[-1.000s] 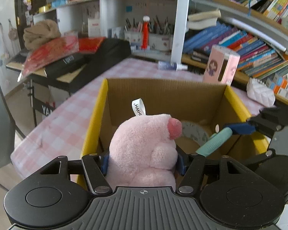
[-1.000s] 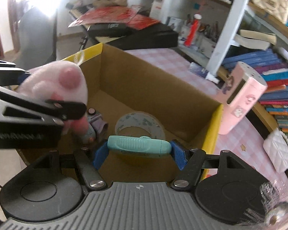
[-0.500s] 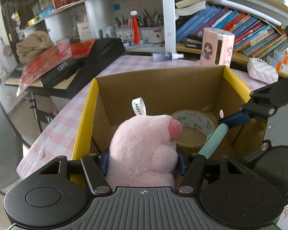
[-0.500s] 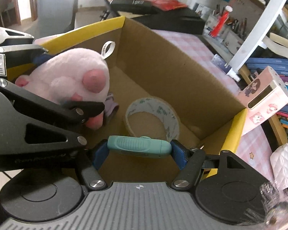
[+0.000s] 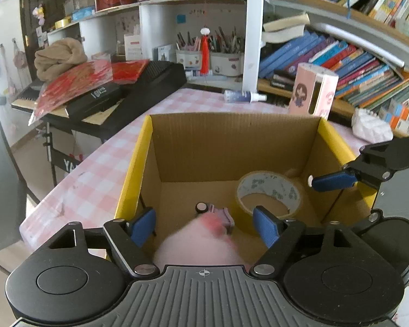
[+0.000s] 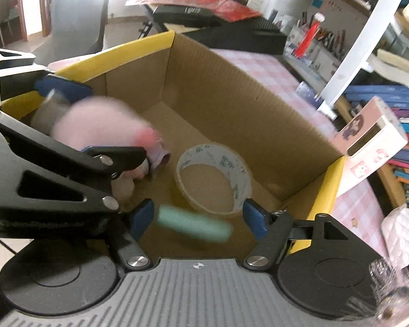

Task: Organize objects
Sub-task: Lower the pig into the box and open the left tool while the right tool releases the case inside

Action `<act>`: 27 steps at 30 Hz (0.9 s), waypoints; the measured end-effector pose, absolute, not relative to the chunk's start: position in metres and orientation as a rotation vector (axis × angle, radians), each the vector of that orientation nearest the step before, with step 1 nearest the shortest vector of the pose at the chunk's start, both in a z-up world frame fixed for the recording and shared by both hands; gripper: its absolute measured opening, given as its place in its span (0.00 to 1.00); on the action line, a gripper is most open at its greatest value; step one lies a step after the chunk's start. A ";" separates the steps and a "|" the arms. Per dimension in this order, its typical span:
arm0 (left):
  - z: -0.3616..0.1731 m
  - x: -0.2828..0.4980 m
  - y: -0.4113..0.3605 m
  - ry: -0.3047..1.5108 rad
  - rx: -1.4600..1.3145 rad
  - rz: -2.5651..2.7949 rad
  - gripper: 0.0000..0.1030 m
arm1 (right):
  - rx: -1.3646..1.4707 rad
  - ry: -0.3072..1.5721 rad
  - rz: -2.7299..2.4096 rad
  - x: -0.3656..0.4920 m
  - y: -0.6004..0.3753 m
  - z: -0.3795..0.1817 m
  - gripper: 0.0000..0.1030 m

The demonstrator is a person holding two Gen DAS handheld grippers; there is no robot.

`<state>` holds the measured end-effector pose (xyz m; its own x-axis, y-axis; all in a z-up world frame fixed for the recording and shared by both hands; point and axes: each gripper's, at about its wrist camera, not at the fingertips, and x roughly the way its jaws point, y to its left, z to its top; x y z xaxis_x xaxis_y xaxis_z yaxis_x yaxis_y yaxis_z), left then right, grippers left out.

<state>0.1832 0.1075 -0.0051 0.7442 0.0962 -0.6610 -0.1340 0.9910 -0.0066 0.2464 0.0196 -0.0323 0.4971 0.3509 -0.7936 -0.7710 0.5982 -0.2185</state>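
Both grippers hang over an open cardboard box with yellow rims [image 5: 133,163] [image 6: 324,185]. My left gripper [image 5: 204,227] is open; the pink plush toy [image 5: 199,242] [image 6: 101,125] is blurred, dropping between its jaws into the box. My right gripper [image 6: 197,218] is open; the teal cylindrical object [image 6: 193,223] is blurred, falling free between its jaws. A roll of tape [image 5: 268,193] [image 6: 214,179] and a small purple item [image 5: 220,214] lie on the box floor.
The box stands on a pink checked tablecloth [image 5: 95,171]. A pink patterned carton [image 5: 313,92] [image 6: 368,141], a spray bottle [image 5: 242,96] and a white quilted pouch [image 5: 370,129] lie behind it. Bookshelves stand at the right, a black keyboard [image 5: 139,87] at the left.
Both grippers have opened. The plush toy has left the left gripper and the teal object has left the right gripper; both are falling into the box.
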 end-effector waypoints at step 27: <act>0.030 0.080 0.124 0.475 -0.166 0.185 0.82 | -0.219 0.401 0.383 0.141 -0.052 0.030 0.77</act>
